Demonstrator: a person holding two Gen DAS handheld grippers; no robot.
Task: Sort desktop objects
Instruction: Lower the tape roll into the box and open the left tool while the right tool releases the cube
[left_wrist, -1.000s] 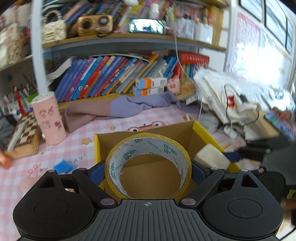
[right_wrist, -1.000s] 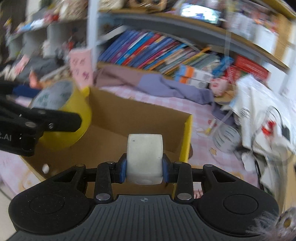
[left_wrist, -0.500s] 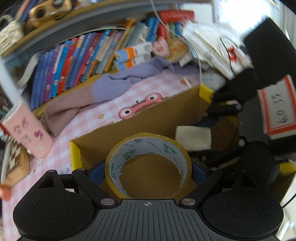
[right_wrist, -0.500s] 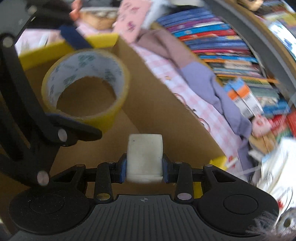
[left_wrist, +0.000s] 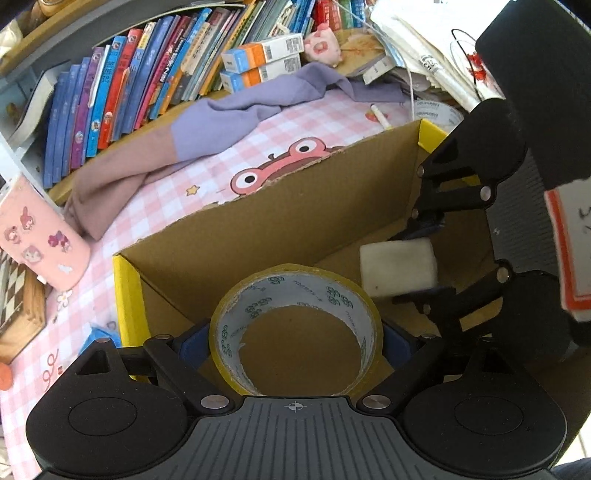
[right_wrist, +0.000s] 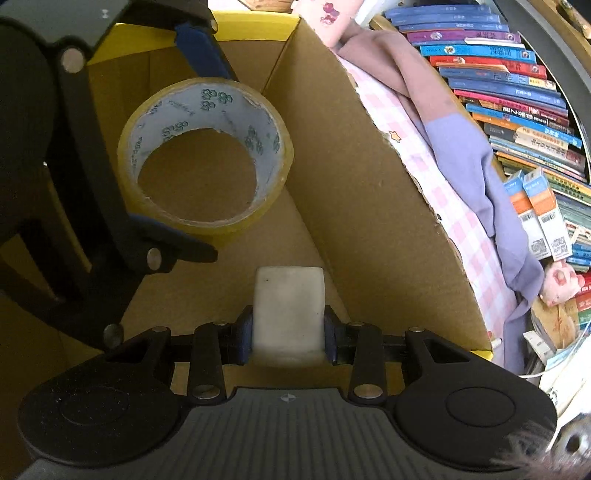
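Observation:
My left gripper (left_wrist: 295, 338) is shut on a roll of yellow tape (left_wrist: 295, 291), held with its hole facing up over the inside of a cardboard box (left_wrist: 295, 221) with yellow edges. My right gripper (right_wrist: 290, 332) is shut on a white rectangular block (right_wrist: 290, 306), also over the box floor. In the left wrist view the block (left_wrist: 399, 269) hangs to the right of the tape, close to it but apart. In the right wrist view the tape roll (right_wrist: 207, 99) sits at upper left between the left gripper's blue pads (right_wrist: 199, 48). Both grippers point steeply down into the box.
The box wall (right_wrist: 369, 206) rises on the far side. Beyond it lie a pink checked cloth (left_wrist: 177, 184), a mauve and purple garment (left_wrist: 221, 122), a pink sticker-covered cylinder (left_wrist: 40, 236), orange-and-blue cartons (left_wrist: 262, 55) and a row of books (left_wrist: 110, 96).
Both grippers have tipped downward and dropped into the box, each still holding its object. The right gripper has rolled, and the two have come closer together.

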